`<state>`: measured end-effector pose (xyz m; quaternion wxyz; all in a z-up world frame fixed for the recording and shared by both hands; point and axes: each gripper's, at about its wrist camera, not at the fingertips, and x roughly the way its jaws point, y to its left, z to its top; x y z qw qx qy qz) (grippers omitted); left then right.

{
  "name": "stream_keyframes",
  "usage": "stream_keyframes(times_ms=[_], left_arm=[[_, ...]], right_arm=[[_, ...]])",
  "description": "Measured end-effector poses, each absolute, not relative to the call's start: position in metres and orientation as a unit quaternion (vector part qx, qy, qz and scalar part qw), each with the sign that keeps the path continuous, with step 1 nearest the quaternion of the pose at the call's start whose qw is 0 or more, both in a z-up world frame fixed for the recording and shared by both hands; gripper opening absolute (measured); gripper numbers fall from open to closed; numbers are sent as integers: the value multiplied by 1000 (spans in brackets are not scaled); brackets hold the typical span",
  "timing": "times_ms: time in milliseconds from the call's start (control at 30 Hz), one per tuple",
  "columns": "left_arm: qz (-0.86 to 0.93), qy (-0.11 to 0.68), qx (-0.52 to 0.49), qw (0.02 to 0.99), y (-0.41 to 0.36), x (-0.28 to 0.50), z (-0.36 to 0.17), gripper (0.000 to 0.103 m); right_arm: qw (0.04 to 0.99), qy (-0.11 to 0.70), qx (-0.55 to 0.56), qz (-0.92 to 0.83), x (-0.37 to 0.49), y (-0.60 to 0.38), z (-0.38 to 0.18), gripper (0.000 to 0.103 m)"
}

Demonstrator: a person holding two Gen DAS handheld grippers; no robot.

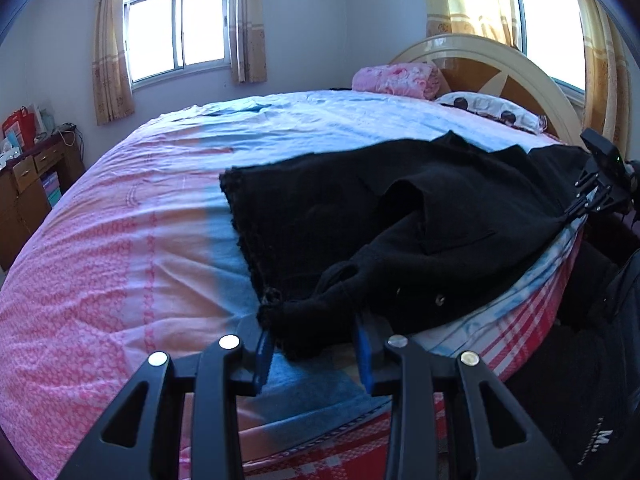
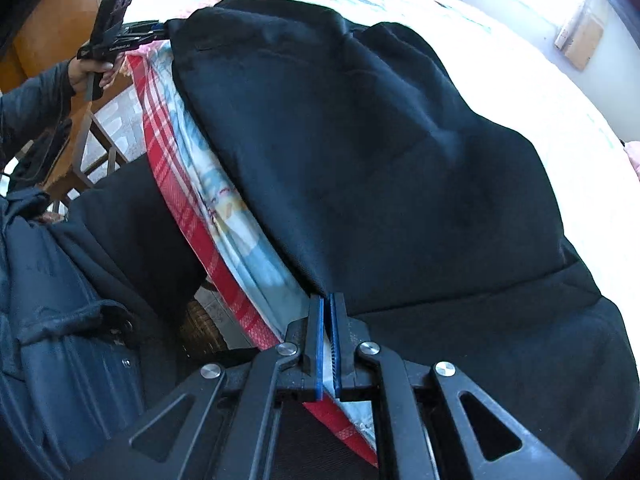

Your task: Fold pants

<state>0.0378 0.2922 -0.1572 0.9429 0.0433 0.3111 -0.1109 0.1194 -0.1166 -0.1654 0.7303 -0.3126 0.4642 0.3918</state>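
Note:
Black pants (image 1: 400, 216) lie spread along the near edge of the bed (image 1: 120, 240). My left gripper (image 1: 316, 344) is open, its blue pads on either side of a bunched corner of the pants. In the right wrist view the pants (image 2: 380, 160) fill the middle. My right gripper (image 2: 327, 312) is shut on the pants' edge at the bed's side. It also shows in the left wrist view (image 1: 576, 212) at the far end of the pants. The left gripper shows in the right wrist view (image 2: 160, 32), held by a hand.
A pink folded blanket (image 1: 396, 78) and a pillow (image 1: 492, 112) lie by the headboard (image 1: 500, 64). A wooden desk (image 1: 32, 184) stands at the left. The person's dark jacket (image 2: 60, 320) is beside the red plaid mattress edge (image 2: 176, 184).

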Motion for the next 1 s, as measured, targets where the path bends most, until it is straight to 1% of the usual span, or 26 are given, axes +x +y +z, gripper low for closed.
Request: stream_keyframes(times_ms=[33, 67, 100, 133, 167, 233, 267, 333, 367, 400, 433, 467, 533, 600, 700, 733, 833, 867, 900, 1000], left_arm=[[-107, 312, 46, 943, 292, 39, -159, 41], [-103, 316, 50, 942, 293, 39, -160, 48], [-96, 318, 54, 942, 292, 40, -160, 58], [-82, 318, 59, 943, 293, 40, -161, 65], [-70, 318, 64, 943, 294, 39, -161, 75], [-66, 324, 74, 941, 295, 37, -160, 79], [-62, 328, 79, 939, 295, 36, -161, 83], [-46, 339, 99, 934, 295, 33, -163, 84], [-42, 348, 108, 930, 295, 31, -165, 84], [-36, 355, 116, 927, 295, 29, -167, 84], [-32, 360, 119, 925, 297, 25, -168, 84], [-31, 363, 116, 924, 301, 22, -169, 84], [-19, 368, 104, 924, 310, 13, -170, 84], [4, 366, 89, 926, 320, 4, -168, 84], [59, 348, 59, 934, 337, -9, -160, 84], [77, 330, 46, 940, 341, -14, -151, 84], [82, 267, 8, 960, 337, -25, -121, 91], [77, 250, 4, 965, 331, -25, -112, 98], [76, 235, 5, 969, 323, -24, -105, 101], [40, 219, 10, 975, 288, -5, -93, 101]], right_arm=[[730, 465, -315, 390, 121, -117, -166, 3], [729, 466, -317, 388, 121, -117, -166, 3], [727, 470, -316, 388, 122, -117, -167, 3], [725, 475, -314, 388, 123, -116, -167, 3], [725, 475, -314, 389, 124, -116, -166, 3], [727, 475, -308, 388, 126, -119, -163, 4], [726, 481, -297, 391, 127, -120, -162, 6], [726, 483, -285, 397, 128, -123, -157, 14], [727, 483, -281, 399, 127, -126, -153, 26], [728, 482, -278, 401, 126, -128, -148, 45], [727, 480, -277, 404, 124, -131, -143, 51], [726, 479, -276, 409, 122, -132, -139, 52], [731, 468, -263, 421, 119, -137, -125, 52], [743, 458, -224, 433, 124, -140, -105, 52], [762, 442, -168, 441, 143, -135, -79, 52], [769, 441, -148, 438, 154, -130, -72, 52], [783, 443, -77, 429, 193, -113, -58, 52], [783, 447, -50, 430, 207, -106, -56, 52], [779, 452, -24, 435, 222, -97, -55, 52], [768, 470, 26, 434, 257, -65, -66, 52]])
